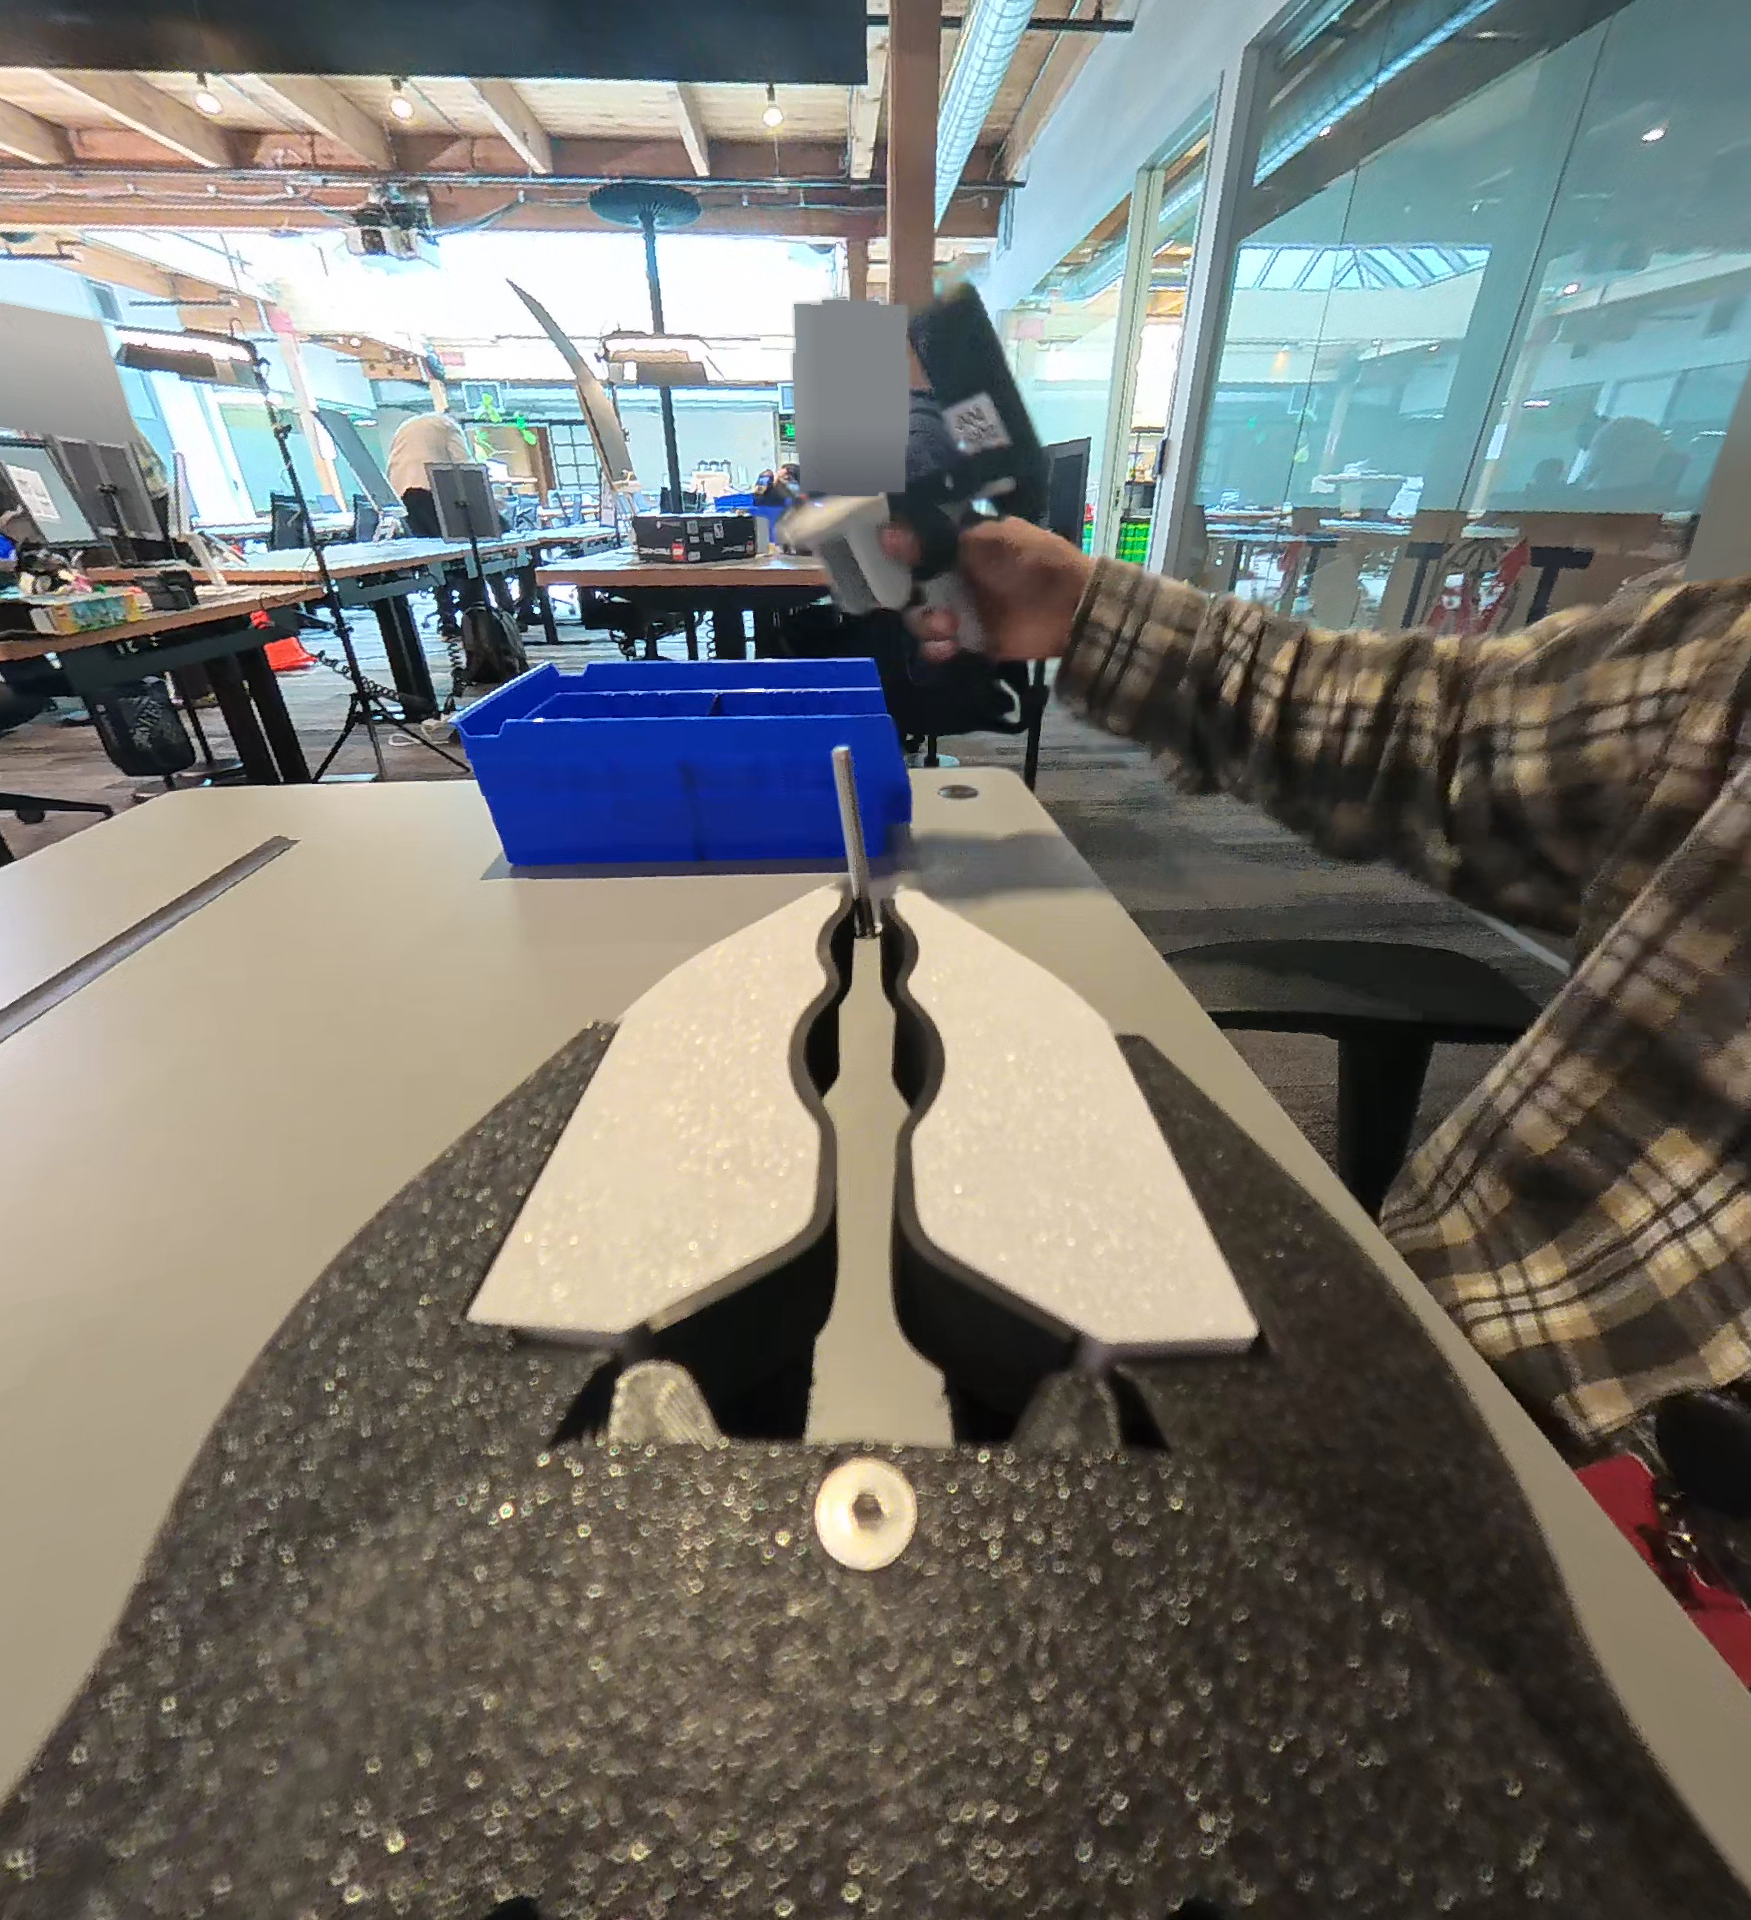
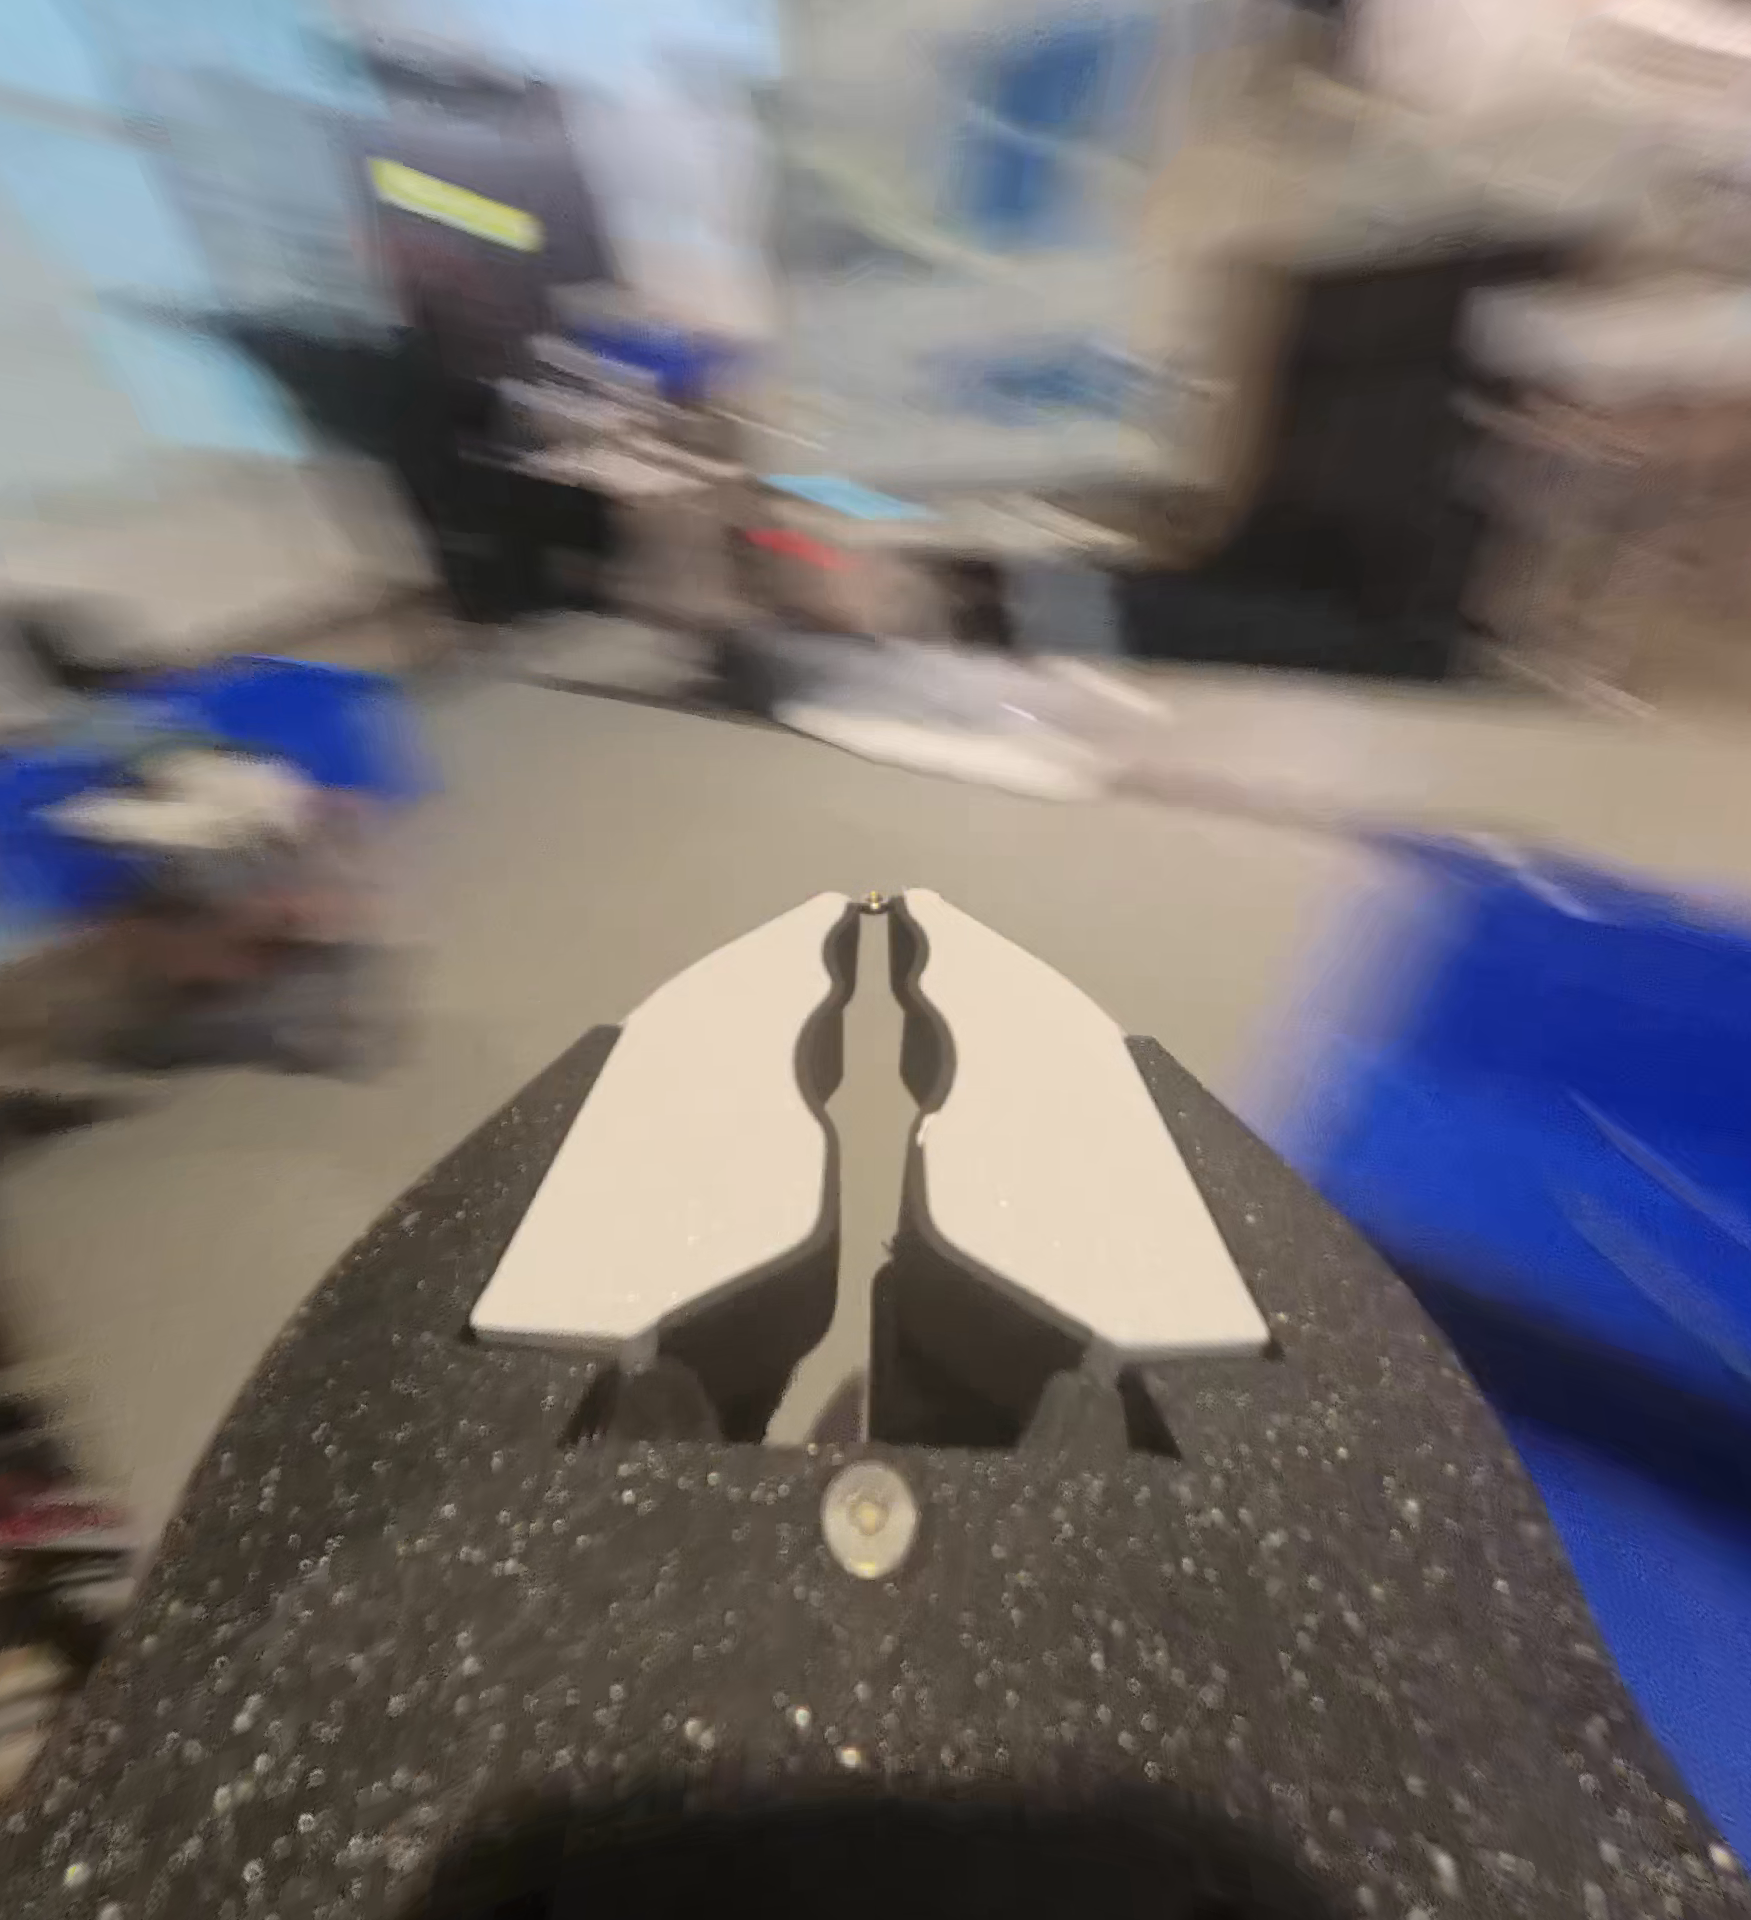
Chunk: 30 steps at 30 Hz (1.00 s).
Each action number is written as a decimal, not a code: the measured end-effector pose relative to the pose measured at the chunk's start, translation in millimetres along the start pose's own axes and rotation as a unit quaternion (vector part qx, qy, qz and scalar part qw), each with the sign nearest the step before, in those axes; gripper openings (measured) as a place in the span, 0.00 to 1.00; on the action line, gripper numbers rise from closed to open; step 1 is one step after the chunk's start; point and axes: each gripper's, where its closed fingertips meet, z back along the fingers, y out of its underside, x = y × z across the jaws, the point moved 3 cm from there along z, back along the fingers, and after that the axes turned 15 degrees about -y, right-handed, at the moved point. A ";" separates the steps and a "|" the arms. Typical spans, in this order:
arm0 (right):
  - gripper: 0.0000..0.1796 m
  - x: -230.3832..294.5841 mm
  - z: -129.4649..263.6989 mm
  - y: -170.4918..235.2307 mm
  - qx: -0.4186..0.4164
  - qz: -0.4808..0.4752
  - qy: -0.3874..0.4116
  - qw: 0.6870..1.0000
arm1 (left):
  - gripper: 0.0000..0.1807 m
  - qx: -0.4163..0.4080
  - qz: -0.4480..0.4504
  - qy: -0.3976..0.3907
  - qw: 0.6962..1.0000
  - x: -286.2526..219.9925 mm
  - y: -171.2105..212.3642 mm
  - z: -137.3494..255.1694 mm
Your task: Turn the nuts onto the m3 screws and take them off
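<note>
Left wrist view, left claw (image 1: 866, 920): I am pinching the m3 screw (image 1: 853, 836) by its lower end, fingers nearly together, the shaft standing upright above the tips.
Left wrist view, surroundings: I am holding over the grey surface (image 1: 227, 1039), with the blue bin (image 1: 684, 758) standing beyond the tips.
Left wrist view, right claw (image 1: 850, 551): I am seeing it raised well above and beyond the screw, held in a hand (image 1: 1016, 592) with a plaid sleeve; its tips are blurred here.
Right wrist view, right claw (image 2: 876, 902): I am gripping a tiny brass-coloured speck, which I judge to be the nut (image 2: 876, 900), fingers narrowed on it.
Right wrist view, surroundings: everything is smeared by motion; blue shapes are showing on either side.
Step, my judgement: I am bringing the nut to the screw tip.
Doing it well: I am advising a steady, vertical screw, a slow approach, the nut's hole square to the shaft, then light turning without forcing crossed threads.
</note>
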 end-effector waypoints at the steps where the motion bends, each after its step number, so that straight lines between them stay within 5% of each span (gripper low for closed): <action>1: 0.03 -19.2 26.7 8.8 0.019 -0.016 0.054 0.998 | 0.02 0.001 0.000 -0.001 1.000 0.5 0.9 -0.7; 6: 0.03 -75.3 94.5 65.4 0.087 -0.086 0.171 0.978 | 0.02 0.007 0.003 -0.014 1.000 5.0 6.2 -3.0; 12: 0.07 -91.8 99.5 97.9 0.145 -0.100 0.201 0.964 | 0.02 0.010 0.003 -0.021 1.000 6.9 9.3 -3.0; 18: 0.11 -83.8 96.7 78.3 0.135 -0.079 0.206 0.966 | 0.02 0.012 0.005 -0.024 1.000 9.4 9.8 -1.6; 23: 0.11 -11.4 26.2 18.6 0.066 0.016 0.099 0.993 | 0.02 0.009 0.011 -0.023 1.000 10.2 8.3 -1.1; 30: 0.13 130.2 -147.2 12.7 -0.009 0.038 -0.236 0.971 | 0.02 0.009 0.008 -0.022 1.000 8.4 6.5 -0.3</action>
